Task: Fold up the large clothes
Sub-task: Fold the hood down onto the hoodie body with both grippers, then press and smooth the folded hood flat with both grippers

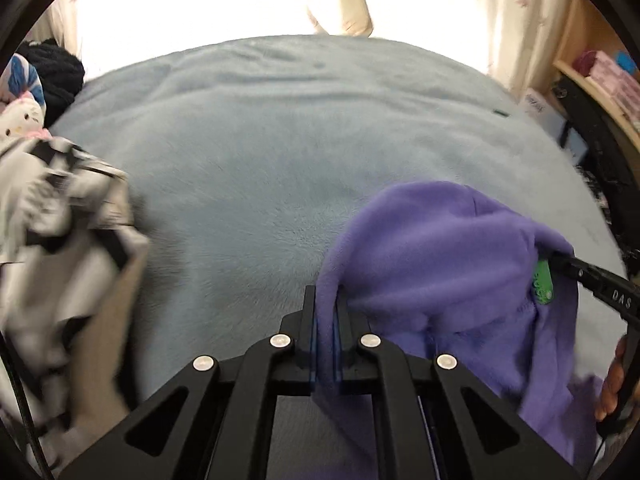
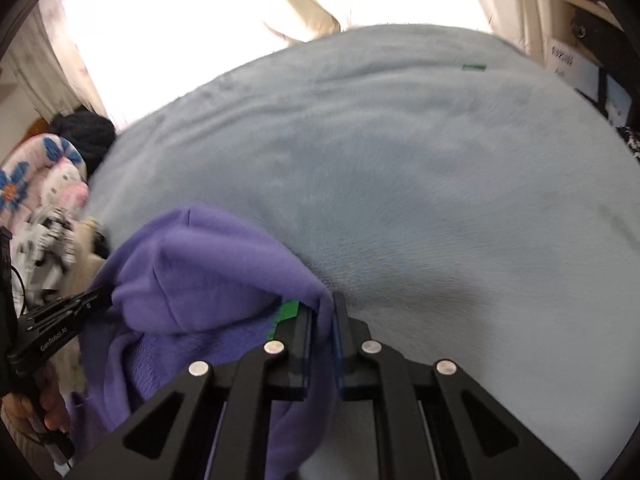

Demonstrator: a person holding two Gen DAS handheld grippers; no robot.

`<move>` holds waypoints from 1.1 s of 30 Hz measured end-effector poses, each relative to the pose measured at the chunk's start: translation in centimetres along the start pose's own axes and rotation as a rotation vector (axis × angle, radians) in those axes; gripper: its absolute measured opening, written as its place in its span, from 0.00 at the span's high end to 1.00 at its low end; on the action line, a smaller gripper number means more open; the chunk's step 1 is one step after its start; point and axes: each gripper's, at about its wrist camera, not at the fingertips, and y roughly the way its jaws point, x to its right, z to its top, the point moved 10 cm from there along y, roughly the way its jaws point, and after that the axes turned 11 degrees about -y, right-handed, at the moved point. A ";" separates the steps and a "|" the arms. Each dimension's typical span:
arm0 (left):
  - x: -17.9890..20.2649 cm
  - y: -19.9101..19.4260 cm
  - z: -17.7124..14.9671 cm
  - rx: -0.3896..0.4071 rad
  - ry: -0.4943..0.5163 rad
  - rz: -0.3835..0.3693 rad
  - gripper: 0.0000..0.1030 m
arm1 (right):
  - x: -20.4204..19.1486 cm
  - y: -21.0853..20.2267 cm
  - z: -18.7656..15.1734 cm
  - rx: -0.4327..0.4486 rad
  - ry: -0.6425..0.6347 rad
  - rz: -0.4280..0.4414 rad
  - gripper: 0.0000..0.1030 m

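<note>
Two grippers, left gripper (image 1: pixel 326 308) and right gripper (image 2: pixel 322 312), each pinch the purple fleece garment (image 1: pixel 432 248) in narrow jaws. It hangs between them over the grey bed (image 1: pixel 256 152), its long axis probably running hand to hand.

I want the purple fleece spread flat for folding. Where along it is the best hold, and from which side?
Grip the purple fleece along its top edge, one hold near each end, coming from above. It probably hangs straightest that way: the left gripper and right gripper have jaws shut on that edge, beside the green label, and the cloth drapes down over the grey blanket.
</note>
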 end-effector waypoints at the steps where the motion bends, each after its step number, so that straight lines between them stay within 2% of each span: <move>1: -0.1 -1.1 -0.1 0.004 0.006 -0.010 0.97 | -0.3 -1.8 0.0 0.020 -0.005 0.010 0.92; 6: 0.6 -9.7 -2.4 0.052 0.035 -0.065 0.97 | -3.6 -11.5 -1.4 0.130 -0.093 0.000 0.92; 9: 0.3 -14.8 -5.3 0.091 0.055 -0.108 0.96 | -6.0 -18.0 -3.8 0.209 -0.164 -0.002 0.92; 11: 0.0 -17.5 -8.2 0.096 0.073 -0.124 0.96 | -7.7 -21.2 -6.7 0.227 -0.217 0.000 0.92; 13: -0.9 -20.2 -12.8 0.075 0.092 -0.133 0.94 | -9.1 -23.1 -11.2 0.187 -0.285 -0.029 0.92; 14: -1.3 -21.0 -15.0 0.060 0.097 -0.131 0.94 | -9.2 -23.3 -13.0 0.160 -0.308 -0.045 0.87; 16: -2.9 -22.6 -20.1 0.026 0.121 -0.111 0.94 | -9.4 -23.6 -17.8 0.081 -0.348 -0.098 0.84; 18: -4.6 -23.5 -25.5 -0.030 0.128 -0.095 0.93 | -9.4 -23.6 -22.7 -0.008 -0.338 -0.075 0.84; 21: -6.6 -23.2 -31.1 -0.143 0.078 -0.101 0.92 | -9.4 -23.9 -27.4 -0.084 -0.282 -0.037 0.84; 24: -7.6 -23.1 -34.5 -0.209 0.008 -0.117 0.89 | -10.2 -24.1 -30.5 -0.128 -0.206 0.018 0.84; 27: -8.0 -22.5 -34.7 -0.229 -0.039 -0.150 0.83 | -11.2 -24.4 -31.8 -0.147 -0.152 0.057 0.72; 29: -7.2 -22.9 -34.4 -0.229 -0.071 -0.193 0.76 | -12.3 -24.6 -31.9 -0.142 -0.123 0.086 0.59; 30: -6.4 -23.2 -34.3 -0.228 -0.087 -0.223 0.75 | -12.6 -24.9 -31.8 -0.134 -0.107 0.098 0.57; 31: -5.4 -23.8 -34.1 -0.227 -0.100 -0.246 0.70 | -12.9 -25.0 -31.1 -0.123 -0.079 0.117 0.55; 32: -4.8 -23.8 -33.5 -0.225 -0.116 -0.269 0.59 | -13.3 -24.9 -30.6 -0.117 -0.052 0.134 0.52; 33: -4.2 -23.8 -32.9 -0.218 -0.135 -0.286 0.53 | -13.3 -24.8 -30.0 -0.115 -0.022 0.149 0.50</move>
